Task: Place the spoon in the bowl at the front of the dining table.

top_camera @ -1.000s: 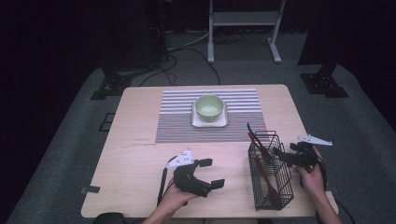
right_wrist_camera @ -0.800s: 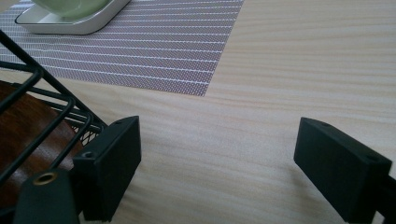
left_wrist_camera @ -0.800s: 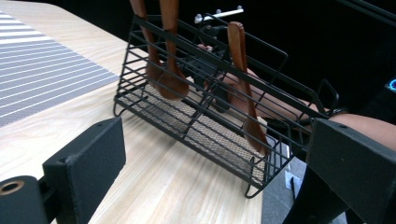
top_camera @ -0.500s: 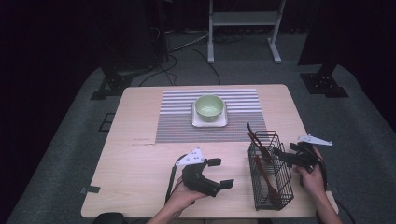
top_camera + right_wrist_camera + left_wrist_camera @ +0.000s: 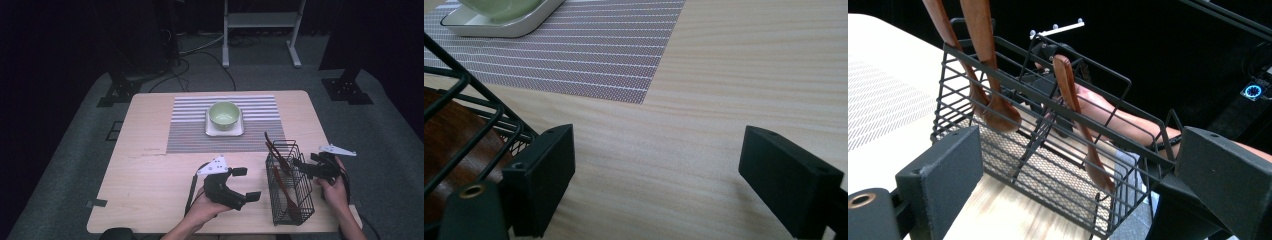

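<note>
Black wire caddy (image 5: 290, 187) of brown wooden spoons (image 5: 286, 189) stands on table (image 5: 150, 175) between left tongs (image 5: 242, 184) and right tongs (image 5: 300, 165), both wide open, empty, seemingly flanking it for a grab.

Overall light: the table (image 5: 150, 170) is evenly lit from above; everything around the table falls to near black.
Shadows: soft and short; a faint one lies on the table under the right gripper (image 5: 656, 187) jaws.
Glare: none on the table; its wood looks pale, slightly washed.
Blur: table grain nearest the left gripper (image 5: 1073, 192) smears, perhaps from motion.
Focus: wire basket (image 5: 1048, 145) sharp, jaws soft.
</note>
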